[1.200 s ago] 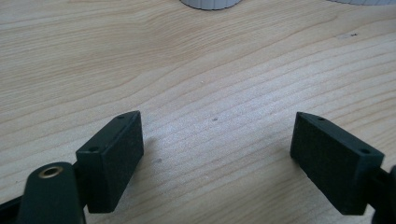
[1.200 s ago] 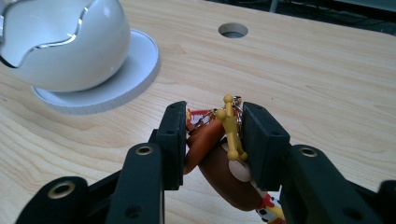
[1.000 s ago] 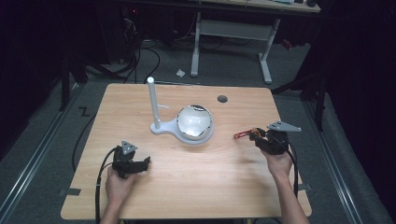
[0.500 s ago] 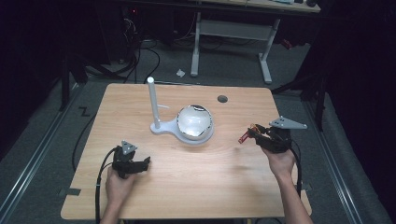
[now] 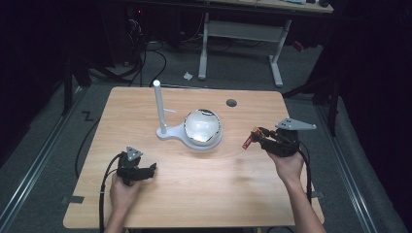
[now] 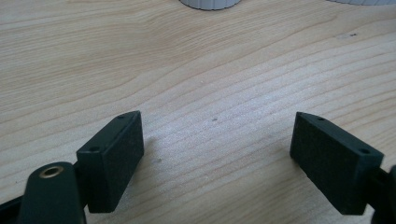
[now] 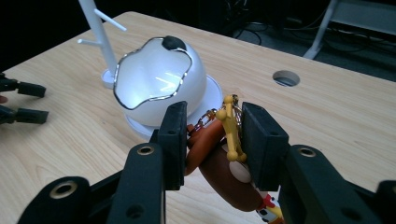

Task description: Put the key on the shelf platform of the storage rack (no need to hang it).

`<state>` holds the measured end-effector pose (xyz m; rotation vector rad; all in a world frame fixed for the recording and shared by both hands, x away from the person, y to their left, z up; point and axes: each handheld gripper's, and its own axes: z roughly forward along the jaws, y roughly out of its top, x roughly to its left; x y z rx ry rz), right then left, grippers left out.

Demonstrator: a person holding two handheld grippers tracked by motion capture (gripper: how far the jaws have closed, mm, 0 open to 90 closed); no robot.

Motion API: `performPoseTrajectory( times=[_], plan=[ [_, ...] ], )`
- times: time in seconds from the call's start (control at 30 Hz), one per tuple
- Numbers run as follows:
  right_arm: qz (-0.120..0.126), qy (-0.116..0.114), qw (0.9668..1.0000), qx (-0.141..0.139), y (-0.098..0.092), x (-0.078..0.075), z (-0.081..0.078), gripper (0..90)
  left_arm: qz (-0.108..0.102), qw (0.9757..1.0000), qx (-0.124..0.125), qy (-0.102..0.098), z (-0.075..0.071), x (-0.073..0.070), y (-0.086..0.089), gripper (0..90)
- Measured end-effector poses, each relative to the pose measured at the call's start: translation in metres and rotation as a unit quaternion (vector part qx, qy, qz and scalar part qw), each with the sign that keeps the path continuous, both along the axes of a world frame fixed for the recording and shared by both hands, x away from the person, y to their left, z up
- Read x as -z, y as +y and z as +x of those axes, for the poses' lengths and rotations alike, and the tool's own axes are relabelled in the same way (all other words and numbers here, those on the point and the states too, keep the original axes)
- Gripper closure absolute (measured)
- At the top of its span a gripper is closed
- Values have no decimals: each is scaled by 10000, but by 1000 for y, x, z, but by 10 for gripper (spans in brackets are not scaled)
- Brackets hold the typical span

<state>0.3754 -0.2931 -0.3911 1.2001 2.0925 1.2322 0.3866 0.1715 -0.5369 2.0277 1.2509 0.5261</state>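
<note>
Right gripper (image 5: 260, 136) has drifted slightly away from the white dome stand (image 5: 201, 127), keeping its toy keychain (image 5: 248, 141) clamped.

High view: left gripper (image 5: 145, 171) rests near-left of the stand.

Left gripper view: jaws apart over bare table (image 6: 210, 70).

Right gripper view: keychain (image 7: 219, 154) pinched off-centre, chain loose. Risk: it slips or snags the stand's peg (image 7: 114, 21).

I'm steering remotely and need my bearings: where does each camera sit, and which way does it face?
High view: above the person's side, looking forward and down on the wooden table; both forearms show.
Left gripper view: on the left gripper, facing bare tabletop; jaws apart.
Right gripper view: on the right gripper, clamping a keychain toy.
Shared: the white stand.
</note>
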Motion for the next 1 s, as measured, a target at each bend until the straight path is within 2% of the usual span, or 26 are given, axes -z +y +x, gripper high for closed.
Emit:
performPoseTrajectory(
  times=[0.53, 0.63, 0.83, 1.0],
  plan=[
    [110, -71, 9986, -515, 30, -19, 8, 632, 8, 10000, -6, -9, 0, 0, 0, 177],
    [137, -58, 9979, -627, 38, -22, 10, 633, 11, 10000, -5, -7, 0, 0, 0, 177],
    [35, -97, 9962, -863, 55, -34, 15, 634, 4, 10000, -13, -12, 0, 0, 0, 177],
    [122, -146, 9941, -1067, 69, -46, 22, 633, 10, 10000, -9, -8, 0, 0, 0, 177]
  ],
)
